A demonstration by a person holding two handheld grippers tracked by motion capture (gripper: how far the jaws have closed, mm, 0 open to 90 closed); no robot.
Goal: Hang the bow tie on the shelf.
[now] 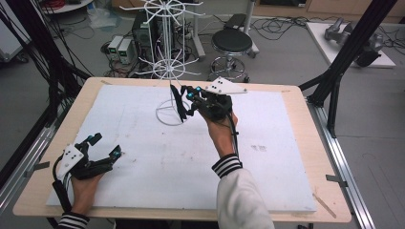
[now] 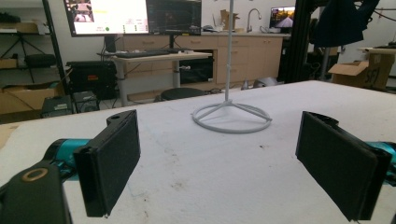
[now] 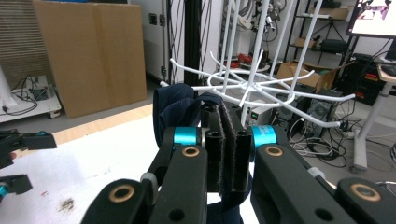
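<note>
A white wire rack (image 1: 167, 62) stands on the far middle of the white board (image 1: 143, 157), with its ring base (image 2: 232, 117) on the surface. My right gripper (image 1: 189, 97) is raised just right of the rack's pole and is shut on a dark blue cloth (image 1: 179, 104) that hangs down from its jaws. In the right gripper view the jaws (image 3: 228, 119) pinch the cloth (image 3: 175, 105) below the rack's lower ring of hooks (image 3: 261, 84). At the near left, my left gripper (image 1: 102, 145) rests on the board, open, with nothing between its jaws (image 2: 226, 163).
The board lies on a wooden table (image 1: 305, 138). Behind the table are a black stool (image 1: 231, 43), boxes and cables on the floor (image 1: 122, 47), and black frame posts (image 1: 348, 47) at the right and left sides.
</note>
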